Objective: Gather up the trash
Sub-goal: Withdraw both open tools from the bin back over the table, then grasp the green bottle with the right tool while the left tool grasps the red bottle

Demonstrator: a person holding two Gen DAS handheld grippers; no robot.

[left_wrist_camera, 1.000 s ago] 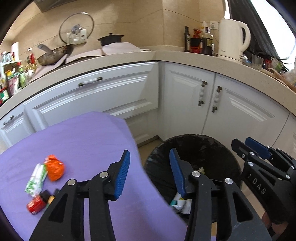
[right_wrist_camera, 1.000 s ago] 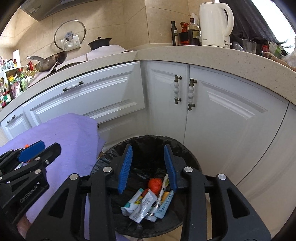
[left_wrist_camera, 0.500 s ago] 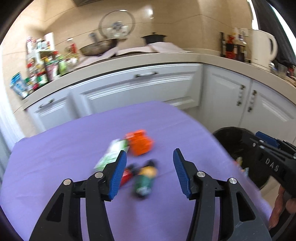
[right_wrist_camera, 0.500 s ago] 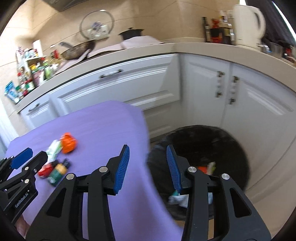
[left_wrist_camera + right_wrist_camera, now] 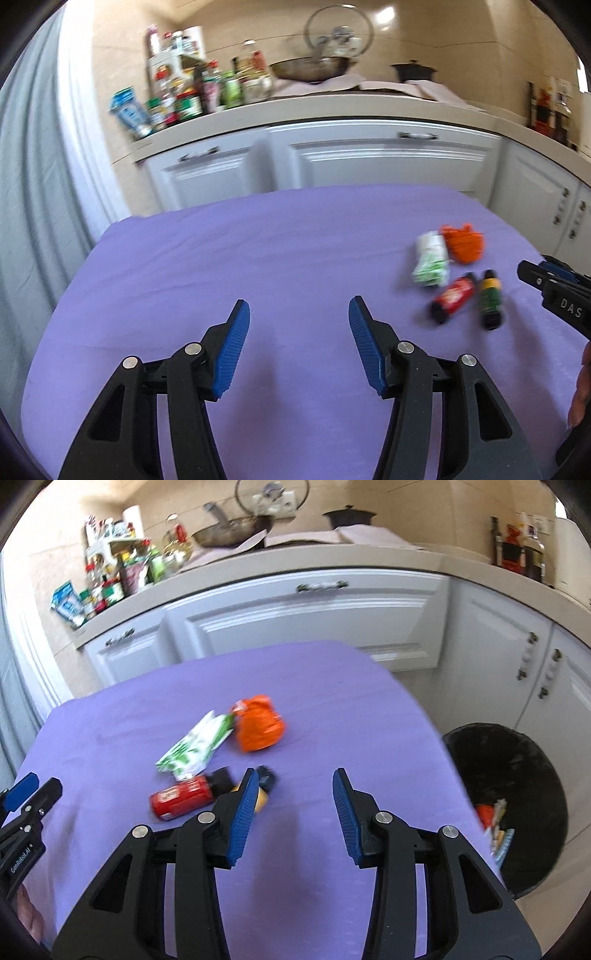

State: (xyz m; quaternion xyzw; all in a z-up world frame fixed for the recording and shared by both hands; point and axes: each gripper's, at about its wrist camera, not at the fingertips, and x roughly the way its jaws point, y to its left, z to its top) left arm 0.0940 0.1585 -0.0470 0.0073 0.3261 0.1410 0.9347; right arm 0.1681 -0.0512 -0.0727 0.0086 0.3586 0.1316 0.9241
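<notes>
On the purple table [image 5: 221,258] lie an orange wrapper [image 5: 463,245], a green-and-white packet [image 5: 430,264], a red bottle [image 5: 452,301] and a green-and-yellow bottle [image 5: 489,299]. My left gripper [image 5: 298,306] hangs over bare cloth to their left. Its jaws are opening with nothing between them. My right gripper [image 5: 295,775] is open and holds nothing. It hovers just right of the pile, and its left finger hides part of the green-and-yellow bottle [image 5: 264,786]. The red bottle [image 5: 181,797], packet [image 5: 195,746] and orange wrapper [image 5: 258,725] lie ahead-left of it.
A black-lined trash bin [image 5: 517,775] with several wrappers inside stands on the floor right of the table. White cabinets [image 5: 369,158] and a counter with bottles [image 5: 192,92] and a pan [image 5: 310,68] run behind. A pale curtain [image 5: 33,184] hangs at the left.
Both grippers have swung left, from above the trash bin to above the purple table. The left jaws have spread wider. The pile on the table has not moved.
</notes>
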